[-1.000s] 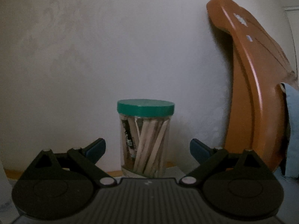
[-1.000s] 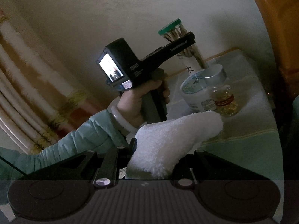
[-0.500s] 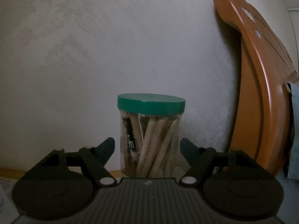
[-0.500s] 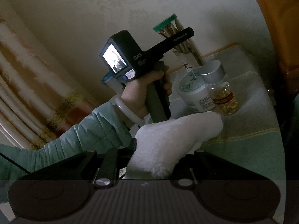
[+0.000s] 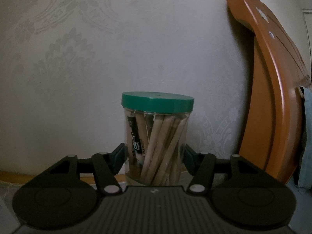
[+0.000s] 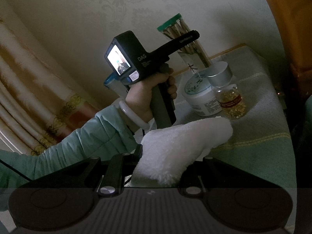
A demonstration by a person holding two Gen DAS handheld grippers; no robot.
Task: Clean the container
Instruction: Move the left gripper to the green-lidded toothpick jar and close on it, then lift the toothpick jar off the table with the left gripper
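**A:** The left gripper [image 5: 155,153] has the clear jar [image 5: 156,146] squarely between its fingers, and the jaws are closing — the pads look right up against the plastic on both sides, low on the body, well under the green lid [image 5: 157,102].

**B:** Sensible height. Grab it low and the lid and upper wall stay free for wiping. And the jar's upright at the back of the table [image 6: 259,128], close to the wall, sticks inside leaning every way.

**A:** Over on the other side, the right gripper [image 6: 165,156] is pinched tight on a white fluffy cloth [image 6: 185,142], which bulges forward past the fingers.

**B:** That's the wiping end, held out front so cloth meets the jar before any plastic does. It hangs short of the jar, with a white tub [image 6: 200,95] and a silver-capped bottle [image 6: 227,91] in between.

**A:** So one hand steadies, the other waits to scrub.

**B:** That's how it reads — wiping not yet begun.
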